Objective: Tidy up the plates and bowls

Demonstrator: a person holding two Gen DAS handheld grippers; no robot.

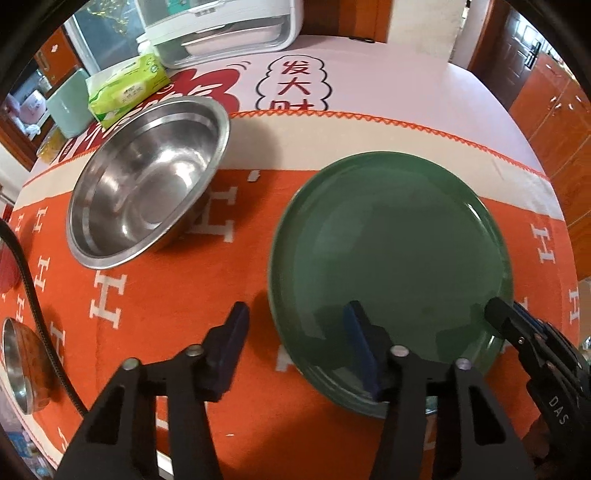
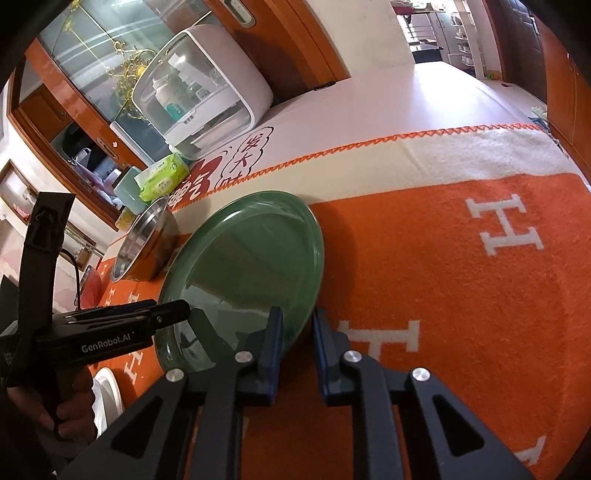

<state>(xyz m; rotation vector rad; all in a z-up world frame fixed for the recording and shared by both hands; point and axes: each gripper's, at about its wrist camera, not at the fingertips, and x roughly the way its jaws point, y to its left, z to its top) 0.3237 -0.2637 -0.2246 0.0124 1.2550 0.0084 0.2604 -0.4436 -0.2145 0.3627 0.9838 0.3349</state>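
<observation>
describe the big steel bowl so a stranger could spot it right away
Start at the orange blanket with white H letters that covers the table. On its far left part, just in front of the green tissue pack, stands the steel bowl. It is the shiny, deep, empty one, unlike the flat green plate to its right, and far bigger than the small bowl at the left edge.

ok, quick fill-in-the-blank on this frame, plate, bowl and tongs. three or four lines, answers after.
1. The right tongs have one finger on each side of the rim of the ____ plate.
2. The left tongs are ____, gripping nothing.
3. The big bowl beside the plate is made of ____.
4. The green tissue pack lies ____ the bowl, toward the white appliance.

Missing words: green; open; steel; behind
</observation>
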